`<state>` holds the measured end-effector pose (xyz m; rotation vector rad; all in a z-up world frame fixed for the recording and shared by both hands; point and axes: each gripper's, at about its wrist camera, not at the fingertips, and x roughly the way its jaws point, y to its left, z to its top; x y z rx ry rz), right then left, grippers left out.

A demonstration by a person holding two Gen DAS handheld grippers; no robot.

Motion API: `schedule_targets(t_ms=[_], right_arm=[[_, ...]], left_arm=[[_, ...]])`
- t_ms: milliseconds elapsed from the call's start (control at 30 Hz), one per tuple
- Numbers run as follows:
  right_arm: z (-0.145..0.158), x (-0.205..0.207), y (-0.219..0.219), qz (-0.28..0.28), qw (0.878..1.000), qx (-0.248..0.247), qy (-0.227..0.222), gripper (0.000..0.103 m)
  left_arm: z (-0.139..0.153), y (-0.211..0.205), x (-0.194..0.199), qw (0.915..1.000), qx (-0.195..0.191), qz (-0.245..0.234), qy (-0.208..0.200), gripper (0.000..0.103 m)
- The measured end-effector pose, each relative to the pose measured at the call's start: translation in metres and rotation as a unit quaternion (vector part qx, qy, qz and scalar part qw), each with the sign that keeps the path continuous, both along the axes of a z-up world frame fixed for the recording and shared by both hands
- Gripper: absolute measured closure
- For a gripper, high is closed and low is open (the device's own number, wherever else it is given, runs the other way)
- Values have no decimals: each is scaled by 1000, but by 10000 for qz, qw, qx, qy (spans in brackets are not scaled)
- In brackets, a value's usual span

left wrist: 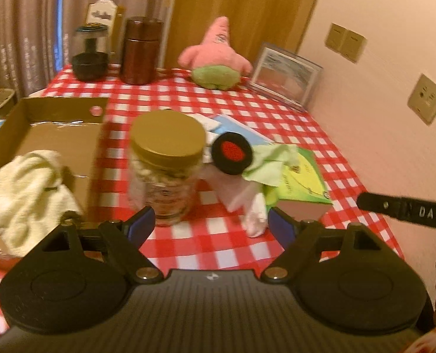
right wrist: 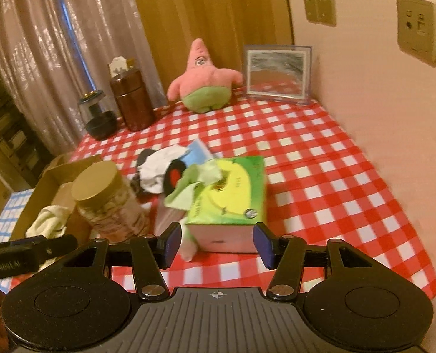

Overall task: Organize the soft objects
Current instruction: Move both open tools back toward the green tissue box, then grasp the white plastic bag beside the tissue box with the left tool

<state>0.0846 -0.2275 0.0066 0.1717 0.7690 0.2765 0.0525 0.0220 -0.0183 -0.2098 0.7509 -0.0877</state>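
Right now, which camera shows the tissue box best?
The right wrist view: the tissue box sits centred just ahead of the open right claw, with its top and near end visible. In the left wrist view it lies off to the right, partly hidden by a green tissue.

"DAS" on right tongs (left wrist: 406, 213); "GenRobot.AI" on left tongs (right wrist: 26, 254)

We look forward along both pairs of fingers, low over the bench (left wrist: 291, 135), sharing jar (left wrist: 166, 161), tissue box (right wrist: 232, 197), plush (right wrist: 203, 82) beyond the fingertips.
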Motion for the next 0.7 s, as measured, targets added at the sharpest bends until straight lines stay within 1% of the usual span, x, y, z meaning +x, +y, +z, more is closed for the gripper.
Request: schedule_targets(t_ms=[100,233,500,600,700], right_arm=[[-3,6,-4,34,9999,-109,-52,48],[-8,16,-7,122,9997,-213,-92,48],[-19,36,-6,385,9983,-433,-91,48],[-23,45,-5,474,9976,-490,-82,48],[-28,53,-3,547,9969,-556,-87,48]], left_arm=[[-9,-14,9,9999,-34,-157,33,22],[-23,-29,24,9994,-27,-336,94,27],[-51,-47,46,9986,-84,-461,254,29],[-60,-53,54,9982,-31,-524,288,34],[-69,-58,60,9979,-20,-570,316,37]])
